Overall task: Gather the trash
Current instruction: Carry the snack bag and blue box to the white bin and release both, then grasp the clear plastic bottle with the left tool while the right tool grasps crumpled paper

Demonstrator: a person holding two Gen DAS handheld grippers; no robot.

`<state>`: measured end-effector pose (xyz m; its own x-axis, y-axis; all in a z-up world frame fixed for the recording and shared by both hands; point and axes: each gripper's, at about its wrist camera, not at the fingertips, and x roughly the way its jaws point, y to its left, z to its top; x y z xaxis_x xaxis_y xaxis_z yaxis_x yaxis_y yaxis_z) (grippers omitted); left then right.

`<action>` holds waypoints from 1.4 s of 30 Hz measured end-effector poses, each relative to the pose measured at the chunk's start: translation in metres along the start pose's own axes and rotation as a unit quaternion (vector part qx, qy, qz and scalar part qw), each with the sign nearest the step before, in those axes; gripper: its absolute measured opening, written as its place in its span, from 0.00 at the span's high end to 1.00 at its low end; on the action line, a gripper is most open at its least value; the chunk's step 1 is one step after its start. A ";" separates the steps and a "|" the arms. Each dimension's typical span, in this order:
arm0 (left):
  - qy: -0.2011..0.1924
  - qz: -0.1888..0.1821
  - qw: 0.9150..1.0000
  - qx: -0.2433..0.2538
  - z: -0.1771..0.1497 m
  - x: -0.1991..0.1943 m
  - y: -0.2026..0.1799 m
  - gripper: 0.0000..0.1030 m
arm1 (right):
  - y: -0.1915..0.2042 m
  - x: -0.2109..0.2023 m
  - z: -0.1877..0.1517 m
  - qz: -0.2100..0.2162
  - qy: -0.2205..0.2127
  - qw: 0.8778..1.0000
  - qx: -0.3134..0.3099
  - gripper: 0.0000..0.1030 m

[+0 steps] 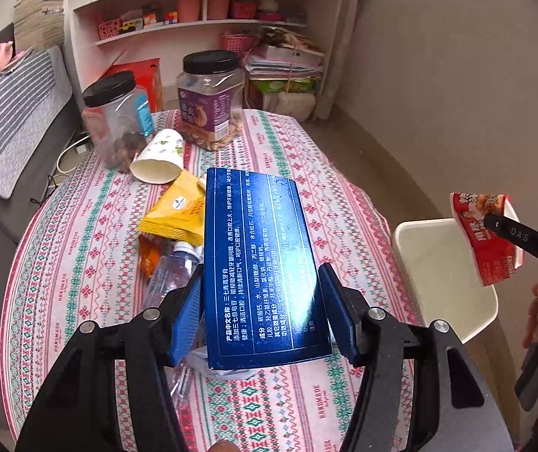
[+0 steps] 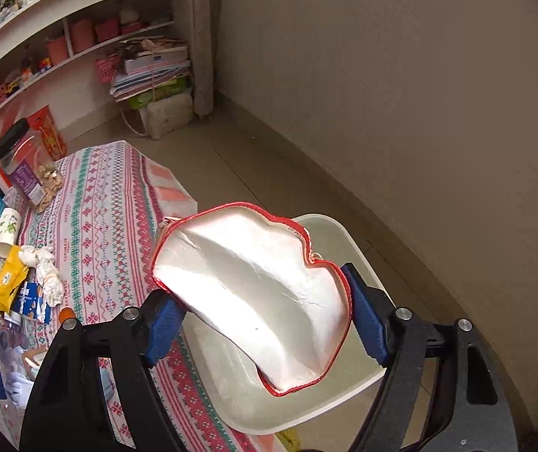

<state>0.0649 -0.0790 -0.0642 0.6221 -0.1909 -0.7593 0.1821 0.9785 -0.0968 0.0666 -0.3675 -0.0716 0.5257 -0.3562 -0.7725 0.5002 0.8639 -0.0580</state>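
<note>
Blue toothpaste box [image 1: 257, 263] sits clamped in the left hand-held gripper [image 1: 261, 312] above the desk [image 1: 80, 263]; the right hand-held gripper [image 2: 265, 316], jaws apart, has the red wrapper [image 2: 254, 282] between them over the white bin [image 2: 348, 241].

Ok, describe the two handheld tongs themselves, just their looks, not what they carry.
Both match: the left tongs and right tongs have black linkage arms with silver pivot pins and ribbed blue pads on the fingers. In the left view, a finger of the right tongs bears pale letters, "DAS". No cables or sleeves are visible.
</note>
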 end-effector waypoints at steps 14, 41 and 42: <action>0.002 -0.086 0.995 0.049 0.007 0.019 -0.134 0.43 | -0.064 -0.028 0.013 0.019 -0.033 0.997 0.070 0.07; -0.025 -0.026 0.996 0.078 0.001 0.008 -0.125 0.29 | -0.041 -0.058 -0.002 0.042 -0.050 0.997 0.041 0.07; -0.024 -0.018 0.997 0.075 0.000 0.006 -0.118 0.29 | -0.034 -0.058 -0.004 0.042 -0.050 0.997 0.028 0.07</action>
<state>0.0468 -0.1960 -0.0577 0.6485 -0.2336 -0.7245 0.3153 0.9487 -0.0237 0.0167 -0.3745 -0.0271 0.6325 -0.3197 -0.7055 0.4881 0.8717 0.0426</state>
